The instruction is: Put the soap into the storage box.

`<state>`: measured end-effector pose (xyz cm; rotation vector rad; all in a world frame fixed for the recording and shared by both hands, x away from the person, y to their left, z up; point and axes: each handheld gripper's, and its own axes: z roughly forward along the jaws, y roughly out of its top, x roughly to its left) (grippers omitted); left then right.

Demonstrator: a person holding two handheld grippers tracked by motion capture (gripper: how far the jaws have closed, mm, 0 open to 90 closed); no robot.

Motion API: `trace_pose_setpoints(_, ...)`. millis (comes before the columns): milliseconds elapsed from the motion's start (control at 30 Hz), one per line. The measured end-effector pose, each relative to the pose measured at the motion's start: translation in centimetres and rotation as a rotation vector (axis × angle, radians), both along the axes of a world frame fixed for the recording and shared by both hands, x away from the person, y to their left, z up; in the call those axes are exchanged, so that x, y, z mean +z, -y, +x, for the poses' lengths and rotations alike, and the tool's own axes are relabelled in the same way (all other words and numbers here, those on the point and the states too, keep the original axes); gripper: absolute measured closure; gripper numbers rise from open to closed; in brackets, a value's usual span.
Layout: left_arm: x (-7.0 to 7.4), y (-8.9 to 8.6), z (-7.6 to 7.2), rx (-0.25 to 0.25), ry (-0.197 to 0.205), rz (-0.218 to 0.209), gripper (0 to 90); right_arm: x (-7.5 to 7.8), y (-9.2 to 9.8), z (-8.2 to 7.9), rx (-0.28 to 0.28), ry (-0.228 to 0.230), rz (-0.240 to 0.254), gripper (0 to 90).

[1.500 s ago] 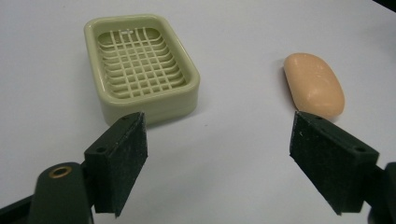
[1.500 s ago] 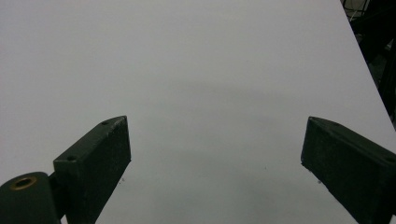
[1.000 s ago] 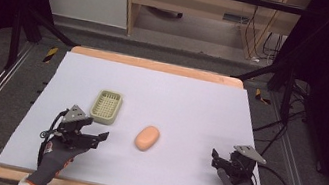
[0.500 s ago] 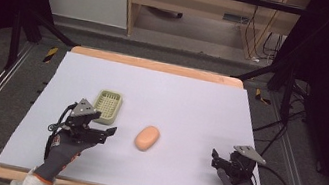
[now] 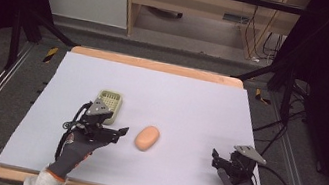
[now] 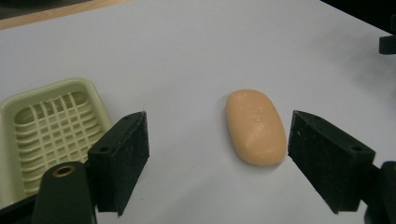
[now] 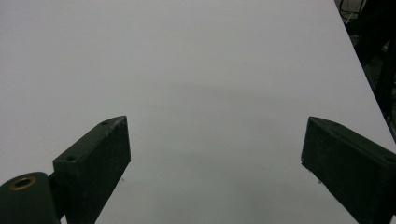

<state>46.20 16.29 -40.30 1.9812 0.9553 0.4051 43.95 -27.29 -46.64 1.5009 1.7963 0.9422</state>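
Left gripper (image 6: 217,163) spread wide just near of smooth oval peach-orange soap bar (image 6: 256,127) lying mid-table right of pale-green slotted plastic soap dish (image 6: 44,128), right gripper (image 7: 215,172) likewise unclenched, idle at near right; likely rigid, light, slippery—pinch across short flanks.

Matt waxy soap (image 6: 256,127), glossy plastic dish (image 6: 44,128)

Dark grey gloves, black square-padded tools

both hand-held grippers, left (image 5: 118,131) and right (image 5: 215,158), jaws wide apart
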Motion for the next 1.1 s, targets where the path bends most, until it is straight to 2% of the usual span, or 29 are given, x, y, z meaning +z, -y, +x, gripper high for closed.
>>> trace_pose_setpoints(267, -0.3, 1.5, 0.3, -0.032, -0.005, 0.035, 20.3, 0.0, 0.0, 0.0, -0.002, 0.001, -0.002, 8.4)
trace_pose_setpoints(1100, -0.4, 5.1, 1.7, -0.084, -0.035, 0.077, 18.3, 0.0, 0.0, 0.1, -0.001, -0.001, -0.001, 8.1)
